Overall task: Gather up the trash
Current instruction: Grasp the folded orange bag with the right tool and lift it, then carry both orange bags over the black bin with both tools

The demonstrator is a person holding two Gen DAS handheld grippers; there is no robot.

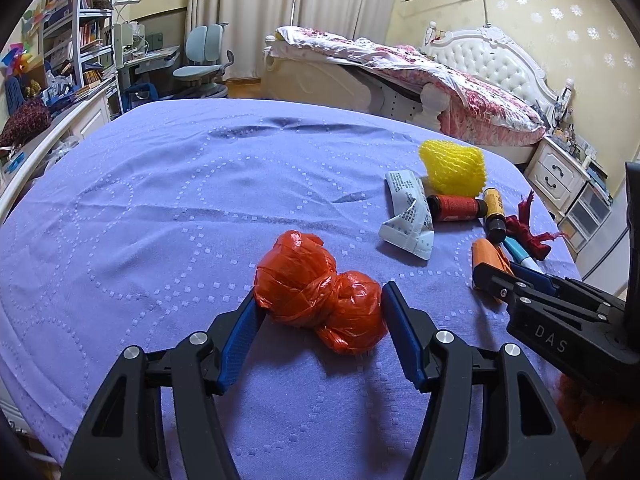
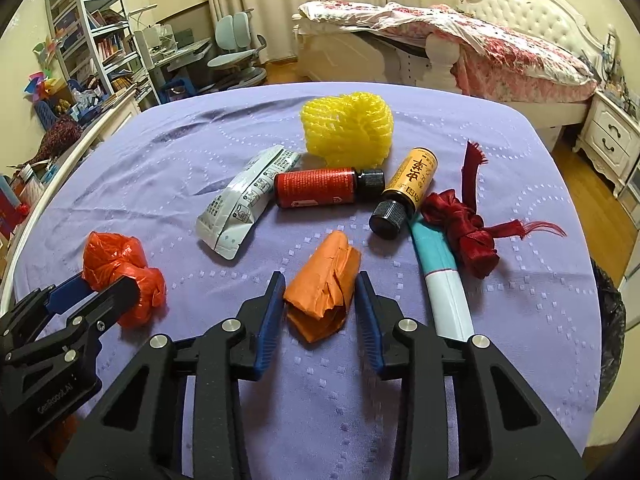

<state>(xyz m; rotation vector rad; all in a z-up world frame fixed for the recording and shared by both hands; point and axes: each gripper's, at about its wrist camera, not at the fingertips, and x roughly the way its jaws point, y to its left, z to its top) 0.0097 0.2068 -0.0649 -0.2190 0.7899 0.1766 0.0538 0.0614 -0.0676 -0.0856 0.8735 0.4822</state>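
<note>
Trash lies scattered over a purple cloth (image 2: 160, 152) that fills the middle of both views. Low in the centre of the left wrist view, the left gripper (image 1: 320, 300) has its blue-padded jaws about half open around a knotted red plastic bag (image 1: 320, 292); the left pad appears to touch the bag's edge, the right pad sits just beside it, and whether either presses in is hard to tell. In the lower centre of the right wrist view, the right gripper (image 2: 320, 292) brackets a crumpled orange paper wad (image 2: 324, 284) with narrower jaws; both pads lie against or right next to its sides, and motion blur on the right finger hides the contact, so a firm hold cannot be confirmed.

Above the wad, toward the middle of the right wrist view, lie a white printed sachet (image 2: 244, 204), a red bottle (image 2: 320, 188) with a black cap, a yellow bottle (image 2: 408, 188) on its side, and a yellow foam net (image 2: 348, 128) farthest back. At centre right a dark red ribbon (image 2: 460, 224) overlaps the top of a teal and white tube (image 2: 440, 284), whose lower end is hidden behind the right finger. At the right edge a dark bin liner (image 2: 612, 320) is cut off by the frame. In the left wrist view the wad is mostly hidden behind the right gripper's fingers at centre right.
</note>
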